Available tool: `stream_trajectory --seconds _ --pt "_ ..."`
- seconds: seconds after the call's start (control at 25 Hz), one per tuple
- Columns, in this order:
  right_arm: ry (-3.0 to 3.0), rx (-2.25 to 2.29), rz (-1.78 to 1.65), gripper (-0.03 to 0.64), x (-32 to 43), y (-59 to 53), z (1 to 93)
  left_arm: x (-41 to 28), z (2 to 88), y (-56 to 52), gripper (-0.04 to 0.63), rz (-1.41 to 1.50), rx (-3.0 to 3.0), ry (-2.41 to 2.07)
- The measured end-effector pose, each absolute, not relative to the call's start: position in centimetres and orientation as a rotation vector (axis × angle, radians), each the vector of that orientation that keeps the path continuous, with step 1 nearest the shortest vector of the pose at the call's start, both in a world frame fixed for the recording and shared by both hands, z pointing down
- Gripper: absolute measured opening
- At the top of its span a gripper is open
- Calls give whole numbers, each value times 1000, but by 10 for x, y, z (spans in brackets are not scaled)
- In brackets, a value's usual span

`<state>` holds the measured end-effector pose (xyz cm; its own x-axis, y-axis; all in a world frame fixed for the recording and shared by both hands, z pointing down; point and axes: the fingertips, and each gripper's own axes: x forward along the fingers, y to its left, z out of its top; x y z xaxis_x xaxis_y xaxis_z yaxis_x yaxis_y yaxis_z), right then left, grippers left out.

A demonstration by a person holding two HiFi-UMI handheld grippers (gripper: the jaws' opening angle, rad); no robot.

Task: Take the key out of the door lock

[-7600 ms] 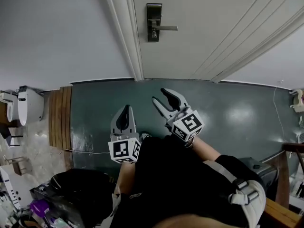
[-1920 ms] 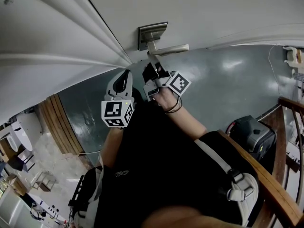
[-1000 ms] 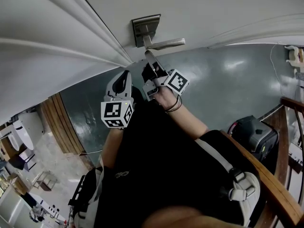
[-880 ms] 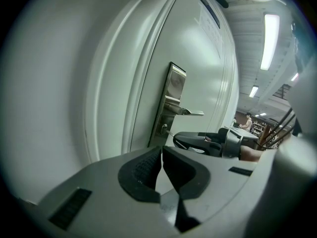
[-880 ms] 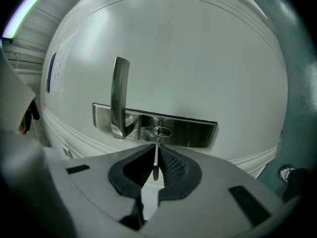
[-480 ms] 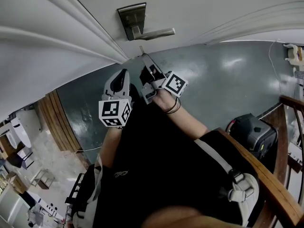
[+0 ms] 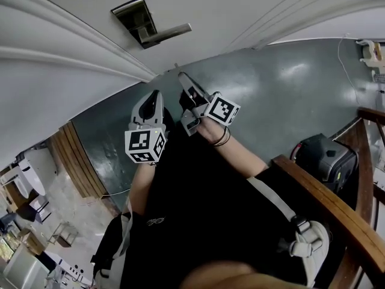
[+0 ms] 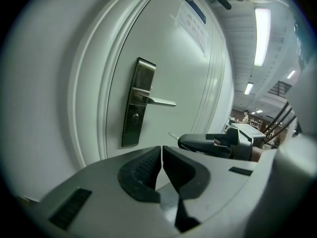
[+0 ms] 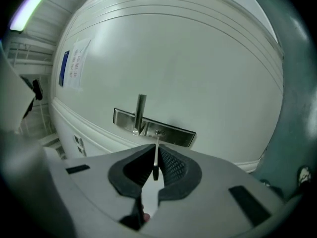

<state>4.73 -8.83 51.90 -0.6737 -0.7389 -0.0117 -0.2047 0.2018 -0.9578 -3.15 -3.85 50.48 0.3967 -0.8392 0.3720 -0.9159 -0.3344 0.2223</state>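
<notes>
Right gripper [image 9: 155,148] is clamped narrow on one key [image 9: 156,160]; the bow is pinched between the pads, and the blade sticks out past the tips toward the door [image 9: 173,58]. The key is out of the lock and apart from the door, as seen in the left gripper view, where its tip [image 8: 173,135] is in open air in front of the panel. Left gripper [image 8: 161,150] is closed, pads together, with nothing between them. It is held just left of the right gripper and a little behind it.

Counted: two grippers, one key, one lock plate [image 9: 178,133], one lever handle [image 9: 140,110], one keyhole [image 9: 159,132]. The plate is mounted near the door's edge by the frame, with the keyhole set in the plate just beside the handle's base. In the right gripper view the blade is lined up over the keyhole. One paper notice [image 9: 77,58] is stuck on the door, well away from the plate.

Around: a dark green floor [image 7: 289,101] under the door, a wooden rail [image 7: 328,200] at the right, one black box [image 7: 325,155] beside it, and wood planks [image 7: 75,155] at the left.
</notes>
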Motion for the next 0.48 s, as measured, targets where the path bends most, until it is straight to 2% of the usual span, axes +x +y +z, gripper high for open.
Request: stream_trajectory --seconds 0.48 --pt "2838 -1215 -868 31 61 -60 513 0 508 -31 29 302 2275 -1475"
